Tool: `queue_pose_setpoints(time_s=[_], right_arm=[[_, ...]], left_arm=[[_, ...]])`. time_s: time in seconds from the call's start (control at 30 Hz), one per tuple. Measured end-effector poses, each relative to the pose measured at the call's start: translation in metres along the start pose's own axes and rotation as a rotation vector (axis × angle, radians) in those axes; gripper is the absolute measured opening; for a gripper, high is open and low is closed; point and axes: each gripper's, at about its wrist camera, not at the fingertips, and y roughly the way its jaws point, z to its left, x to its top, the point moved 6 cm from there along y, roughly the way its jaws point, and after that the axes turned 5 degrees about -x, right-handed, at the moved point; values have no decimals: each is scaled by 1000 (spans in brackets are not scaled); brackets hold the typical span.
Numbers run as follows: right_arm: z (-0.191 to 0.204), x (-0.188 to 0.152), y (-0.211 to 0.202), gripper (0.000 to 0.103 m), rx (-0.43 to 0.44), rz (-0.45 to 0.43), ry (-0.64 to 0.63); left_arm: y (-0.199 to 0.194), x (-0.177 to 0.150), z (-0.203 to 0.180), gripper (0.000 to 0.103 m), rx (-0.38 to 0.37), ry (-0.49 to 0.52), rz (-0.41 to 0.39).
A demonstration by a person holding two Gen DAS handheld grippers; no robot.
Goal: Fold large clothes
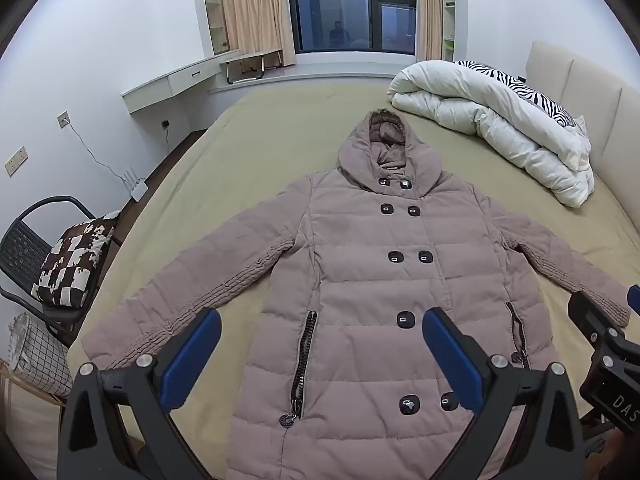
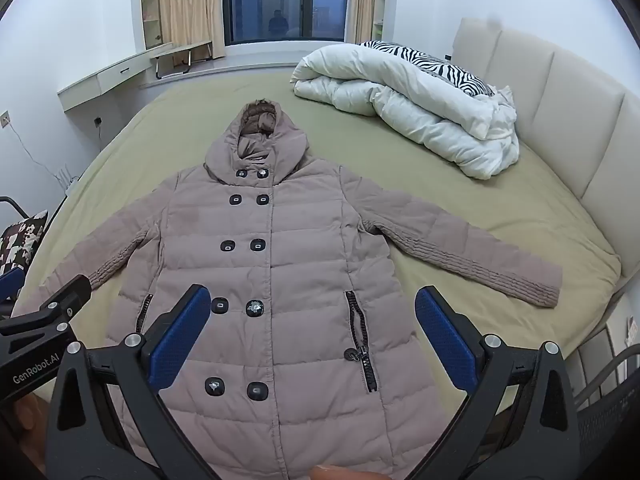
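A long dusty-pink hooded puffer coat (image 1: 360,280) (image 2: 280,264) lies face up and spread flat on the bed, hood toward the window, both sleeves stretched out sideways. It is buttoned with paired black buttons and has two zip pockets. My left gripper (image 1: 322,344) hovers above the coat's lower half, jaws wide apart, nothing between the blue pads. My right gripper (image 2: 312,320) hangs over the lower front likewise, open and empty. The right gripper's black body shows at the right edge of the left wrist view, and the left one's at the left edge of the right wrist view.
The bed (image 1: 240,160) has an olive-tan sheet. A rolled white duvet (image 1: 492,120) (image 2: 420,112) with a zebra pillow lies at the headboard side. A black chair with a brown checked cushion (image 1: 72,264) and a basket stand left of the bed. A wall desk (image 1: 172,80) is beyond.
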Motion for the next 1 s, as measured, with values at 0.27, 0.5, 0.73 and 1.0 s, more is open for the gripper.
queue_pose_setpoints(time_s=[0.27, 0.5, 0.73, 1.0], right_arm=[[-1, 1, 1, 103, -2, 3, 0], [-1, -1, 1, 103, -1, 3, -1], [-2, -1, 2, 103, -1, 5, -1], [-2, -2, 2, 103, -1, 6, -2]], left_arm=[[0, 1, 0, 103, 3, 2, -10], [0, 1, 0, 103, 3, 3, -9], [0, 0, 0, 103, 4, 2, -9], [0, 0, 0, 103, 4, 2, -9]])
